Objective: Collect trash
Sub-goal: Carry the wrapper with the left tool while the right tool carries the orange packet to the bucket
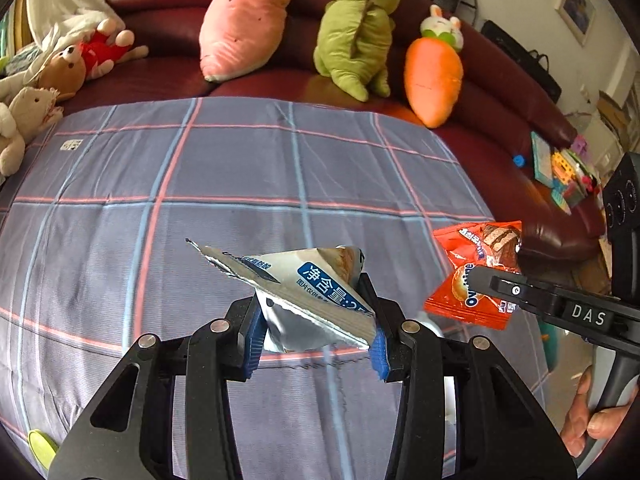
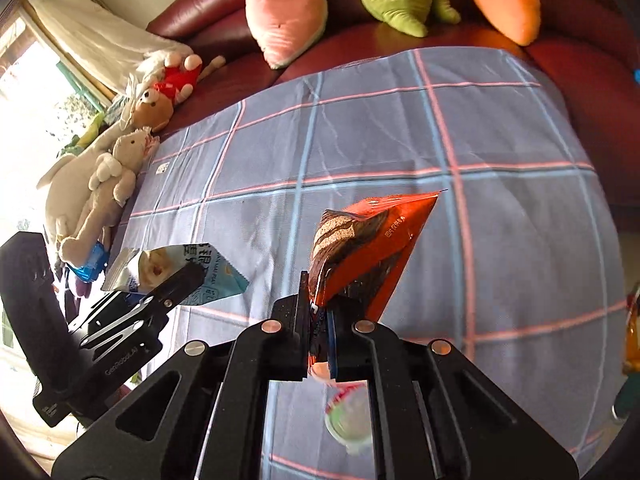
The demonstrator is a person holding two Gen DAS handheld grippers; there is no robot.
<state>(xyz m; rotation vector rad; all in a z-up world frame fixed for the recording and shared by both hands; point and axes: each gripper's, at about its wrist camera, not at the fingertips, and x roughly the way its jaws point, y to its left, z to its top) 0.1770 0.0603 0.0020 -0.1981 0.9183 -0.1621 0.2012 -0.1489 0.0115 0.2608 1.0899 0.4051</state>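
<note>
My left gripper (image 1: pixel 316 340) is shut on a torn silver and blue snack wrapper (image 1: pixel 312 292) and holds it above the plaid cloth (image 1: pixel 200 208). My right gripper (image 2: pixel 322 332) is shut on an orange Ovaltine wrapper (image 2: pixel 368 252), also lifted off the cloth. The orange wrapper (image 1: pixel 476 268) and the right gripper show at the right of the left wrist view. The silver wrapper (image 2: pixel 176 268) and the left gripper show at the left of the right wrist view.
A dark red sofa (image 1: pixel 168 76) behind the cloth holds plush toys: pink (image 1: pixel 244 20), green (image 1: pixel 356 32), an orange carrot (image 1: pixel 434 76), and bears (image 1: pixel 60 72). A small round cup (image 2: pixel 348 420) sits low under my right gripper. Toys (image 1: pixel 564 172) lie at the right.
</note>
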